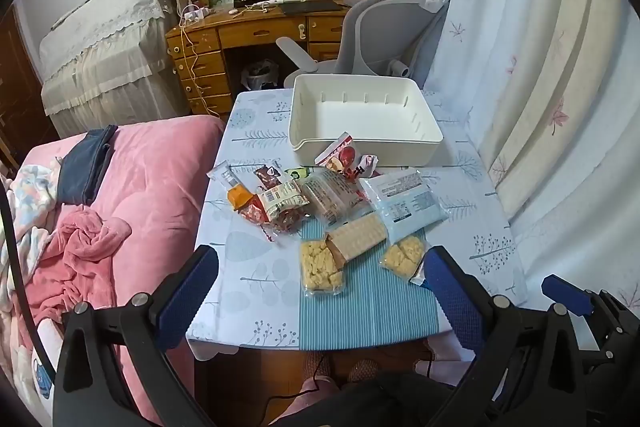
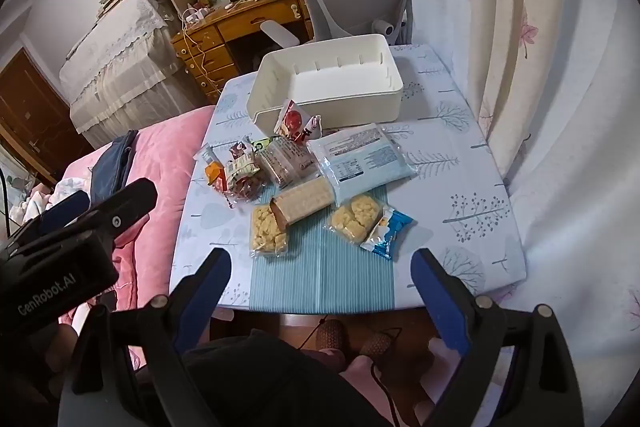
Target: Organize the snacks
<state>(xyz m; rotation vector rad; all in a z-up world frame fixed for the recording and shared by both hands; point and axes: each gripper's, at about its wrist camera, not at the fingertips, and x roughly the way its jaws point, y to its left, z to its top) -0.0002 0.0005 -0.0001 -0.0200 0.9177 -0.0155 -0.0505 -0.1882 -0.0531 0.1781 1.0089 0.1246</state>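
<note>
An empty white plastic bin (image 1: 362,115) (image 2: 326,87) stands at the far side of the small table (image 1: 256,267). Several snack packs lie in front of it: a light blue pack (image 1: 406,203) (image 2: 360,157), a tan wafer box (image 1: 356,237) (image 2: 302,203), two clear packs of yellow puffs (image 1: 320,269) (image 1: 404,255), a red apple pouch (image 1: 340,153) and small wrappers (image 1: 264,199). My left gripper (image 1: 320,291) hovers open above the table's near edge, nothing between its fingers. My right gripper (image 2: 320,287) hangs open beside it, also holding nothing.
A pink bed (image 1: 132,187) with rumpled clothes borders the table on the left. Curtains (image 1: 540,87) hang on the right. A grey office chair (image 1: 392,31) and a wooden desk (image 1: 240,39) stand behind the bin. The person's slippered feet (image 2: 348,339) show under the table edge.
</note>
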